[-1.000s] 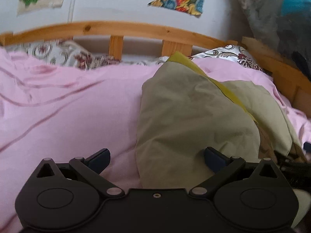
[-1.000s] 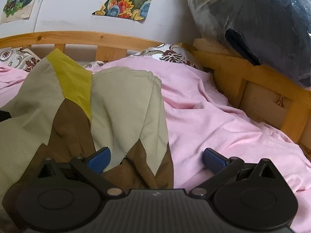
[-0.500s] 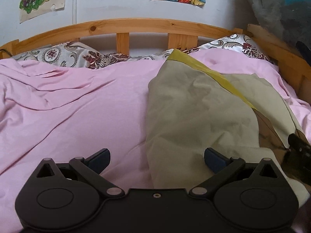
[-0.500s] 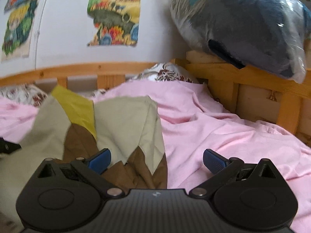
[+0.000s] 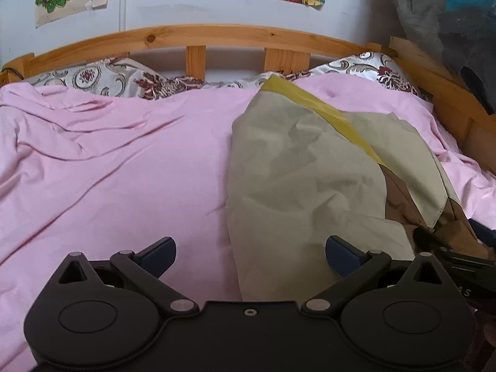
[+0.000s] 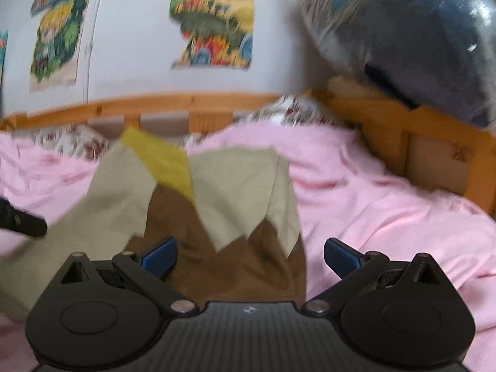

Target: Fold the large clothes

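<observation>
A large garment in khaki, yellow and brown [image 5: 303,179] lies partly folded on the pink bedsheet [image 5: 124,179]. In the right wrist view it [image 6: 235,192] shows two khaki flaps over a brown layer. My left gripper [image 5: 250,251] is open and empty, hovering over the garment's left edge near the front. My right gripper [image 6: 250,255] is open and empty above the brown part. The right gripper also shows at the right edge of the left wrist view [image 5: 452,254].
A wooden headboard [image 5: 198,35] and patterned pillows [image 5: 102,79] run along the back. A wooden side rail [image 6: 427,142] lies on the right, with a plastic-wrapped dark bundle [image 6: 412,34] above it. Posters [image 6: 214,21] hang on the wall.
Both grippers have pulled back and risen from the garment, staying open. The right wrist view tilted upward and is now blurred. The garment lies as before.
</observation>
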